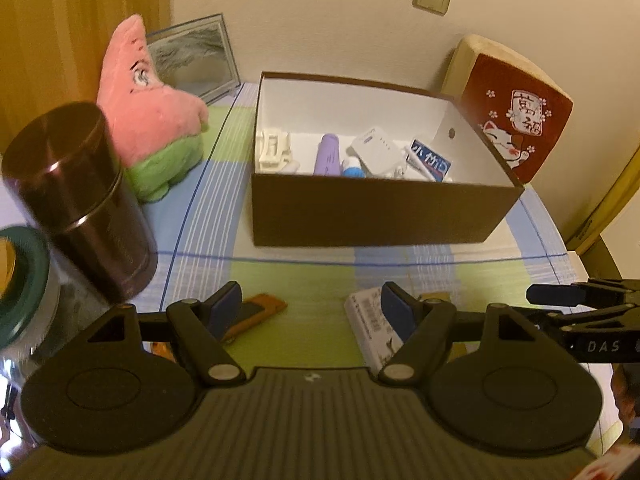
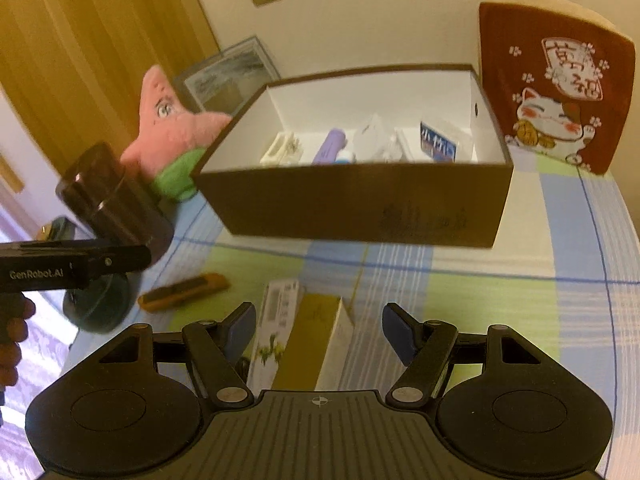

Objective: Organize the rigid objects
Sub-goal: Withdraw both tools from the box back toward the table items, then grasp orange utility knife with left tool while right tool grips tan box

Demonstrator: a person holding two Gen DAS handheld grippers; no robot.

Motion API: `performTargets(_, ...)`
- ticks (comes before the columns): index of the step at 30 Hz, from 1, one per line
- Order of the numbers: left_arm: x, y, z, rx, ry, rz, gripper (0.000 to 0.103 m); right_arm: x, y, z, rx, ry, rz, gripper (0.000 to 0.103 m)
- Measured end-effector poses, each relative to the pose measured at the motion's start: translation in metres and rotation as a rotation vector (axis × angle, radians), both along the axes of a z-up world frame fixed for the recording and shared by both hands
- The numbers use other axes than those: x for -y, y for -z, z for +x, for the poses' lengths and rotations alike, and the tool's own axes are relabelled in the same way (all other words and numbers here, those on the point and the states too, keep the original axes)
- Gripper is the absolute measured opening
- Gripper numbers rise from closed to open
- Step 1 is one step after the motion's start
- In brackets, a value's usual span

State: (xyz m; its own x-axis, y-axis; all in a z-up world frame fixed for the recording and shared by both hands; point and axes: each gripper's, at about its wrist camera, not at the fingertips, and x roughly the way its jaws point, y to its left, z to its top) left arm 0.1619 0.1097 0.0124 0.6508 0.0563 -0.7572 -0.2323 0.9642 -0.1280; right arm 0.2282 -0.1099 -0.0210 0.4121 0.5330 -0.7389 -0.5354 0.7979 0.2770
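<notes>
A dark brown box point(image 1: 380, 212) point(image 2: 360, 204) with a white inside stands mid-table. It holds a white clip point(image 1: 274, 152), a purple tube point(image 1: 328, 154), a white adapter point(image 1: 378, 152) and a blue pack point(image 1: 430, 158). My left gripper point(image 1: 312, 312) is open over bare cloth, with an orange flat item point(image 1: 260, 308) point(image 2: 184, 290) by its left finger. A white-and-gold carton point(image 2: 304, 332) point(image 1: 372, 320) lies on the cloth. My right gripper point(image 2: 320, 332) hangs open above the carton, which sits between the fingers with a gap on the right side.
A dark canister point(image 1: 80, 200) point(image 2: 116, 200) and a green-lidded jar point(image 1: 20, 280) stand at the left. A pink star plush point(image 1: 148, 112) and a picture frame point(image 1: 192, 60) are behind them. A red cat cushion point(image 2: 556, 92) leans at the back right.
</notes>
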Motion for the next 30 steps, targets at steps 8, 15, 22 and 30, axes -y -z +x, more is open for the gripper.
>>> performTargets(8,0.0,0.021,-0.023,-0.055,-0.031,-0.017,0.073,-0.005,0.02,-0.016,-0.042,-0.038,-0.049,0.067)
performTargets(15,0.005,0.036,-0.034,-0.097,-0.029,0.003,0.073,-0.013,0.032,-0.023,-0.068,-0.063,-0.08,0.067)
performTargets(22,0.01,0.046,-0.037,-0.116,-0.018,0.007,0.073,-0.02,0.043,-0.022,-0.088,-0.064,-0.104,0.067)
performTargets(30,0.008,0.055,-0.034,-0.138,-0.014,0.021,0.073,-0.026,0.051,-0.023,-0.108,-0.076,-0.119,0.067)
